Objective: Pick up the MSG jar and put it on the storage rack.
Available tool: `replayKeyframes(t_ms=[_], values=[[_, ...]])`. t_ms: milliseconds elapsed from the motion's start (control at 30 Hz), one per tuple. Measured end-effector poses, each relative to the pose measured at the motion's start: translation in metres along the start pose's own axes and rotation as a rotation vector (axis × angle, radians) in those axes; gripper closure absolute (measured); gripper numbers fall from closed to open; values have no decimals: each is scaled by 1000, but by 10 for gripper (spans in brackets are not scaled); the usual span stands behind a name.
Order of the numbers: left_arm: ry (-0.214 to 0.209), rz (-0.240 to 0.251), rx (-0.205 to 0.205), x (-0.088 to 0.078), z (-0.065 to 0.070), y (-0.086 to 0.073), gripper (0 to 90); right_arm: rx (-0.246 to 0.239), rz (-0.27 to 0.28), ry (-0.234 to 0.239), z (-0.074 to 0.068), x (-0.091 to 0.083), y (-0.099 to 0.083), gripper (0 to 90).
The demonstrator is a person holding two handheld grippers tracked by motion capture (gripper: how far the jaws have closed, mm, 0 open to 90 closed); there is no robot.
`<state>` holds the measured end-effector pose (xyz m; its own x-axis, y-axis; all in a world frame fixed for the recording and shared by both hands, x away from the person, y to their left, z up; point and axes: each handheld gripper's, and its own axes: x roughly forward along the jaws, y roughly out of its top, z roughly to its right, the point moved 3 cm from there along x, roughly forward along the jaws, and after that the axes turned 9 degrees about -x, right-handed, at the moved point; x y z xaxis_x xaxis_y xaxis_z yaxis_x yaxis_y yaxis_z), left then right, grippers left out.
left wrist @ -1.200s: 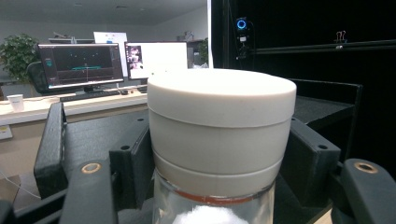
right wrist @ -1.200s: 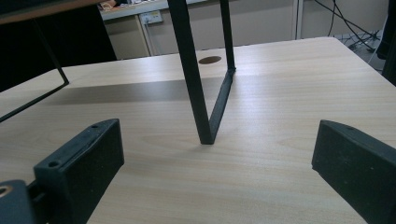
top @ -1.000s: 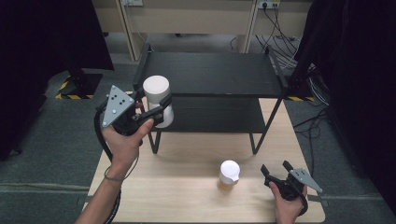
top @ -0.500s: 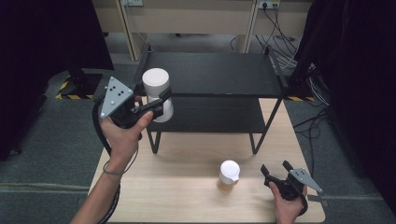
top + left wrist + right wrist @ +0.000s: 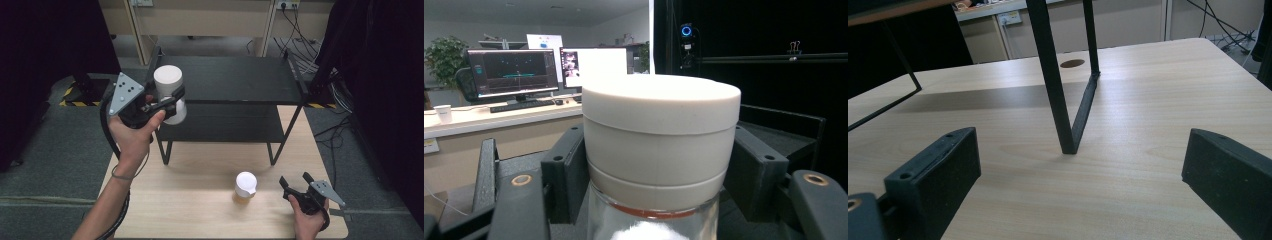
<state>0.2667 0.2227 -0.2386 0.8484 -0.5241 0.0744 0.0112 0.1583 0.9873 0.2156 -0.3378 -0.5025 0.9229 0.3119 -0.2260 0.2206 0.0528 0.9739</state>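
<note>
Left gripper (image 5: 167,102) is clamping a glass jar (image 5: 170,95) just under its white lid (image 5: 661,102), upper left of frame, beside the black shelf (image 5: 235,77). Glass looks stiff, slick, breakable; the neck seems the safest hold. Right gripper (image 5: 296,185) is idling on the worktop (image 5: 200,200), fingers (image 5: 935,172) wide, empty.

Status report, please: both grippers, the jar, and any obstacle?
Left gripper shut on white-lidded jar, held at black shelf rack's left end. Right gripper open, empty, low over table. Small bottle stands apart.

Jar (image 5: 169,92) at shelf's (image 5: 240,75) left edge — cup (image 5: 245,187) before shelf.
</note>
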Motion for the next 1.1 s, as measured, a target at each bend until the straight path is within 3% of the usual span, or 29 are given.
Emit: replayKeyframes(t_ms=[1100], values=[[-6,26,8,7,7,26,340,9,-1,-1,1,0,0,27]])
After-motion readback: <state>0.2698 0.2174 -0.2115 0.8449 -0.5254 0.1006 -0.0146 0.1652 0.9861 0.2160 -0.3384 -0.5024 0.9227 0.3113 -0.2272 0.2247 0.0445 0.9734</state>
